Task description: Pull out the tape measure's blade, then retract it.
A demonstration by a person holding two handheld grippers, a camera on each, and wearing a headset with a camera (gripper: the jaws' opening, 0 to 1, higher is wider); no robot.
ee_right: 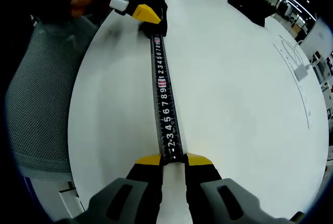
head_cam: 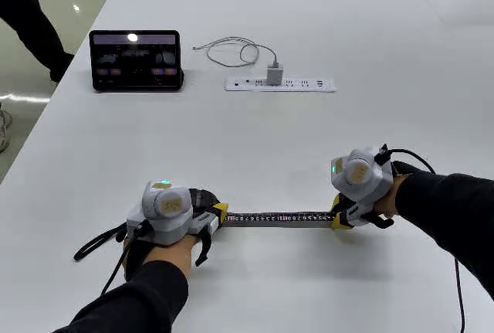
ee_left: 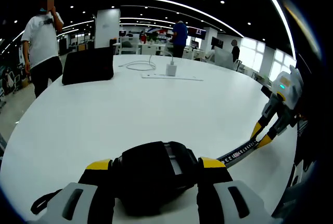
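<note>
A black tape measure case (ee_left: 153, 174) sits between the yellow-tipped jaws of my left gripper (head_cam: 214, 215), which is shut on it at the table's near left. Its dark blade (head_cam: 278, 217) with white numbers runs out flat along the table to the right. My right gripper (head_cam: 340, 220) is shut on the blade's end. In the right gripper view the blade (ee_right: 164, 96) stretches from my right gripper (ee_right: 173, 160) to the case (ee_right: 155, 18) held by the other gripper. In the left gripper view the blade (ee_left: 240, 153) reaches the other gripper (ee_left: 264, 133).
A dark tablet (head_cam: 136, 59) stands at the back left of the white table (head_cam: 255, 144). A white power strip (head_cam: 279, 84) with a charger and coiled cable (head_cam: 231, 51) lies behind the middle. People stand beyond the table's far side (ee_left: 44, 39).
</note>
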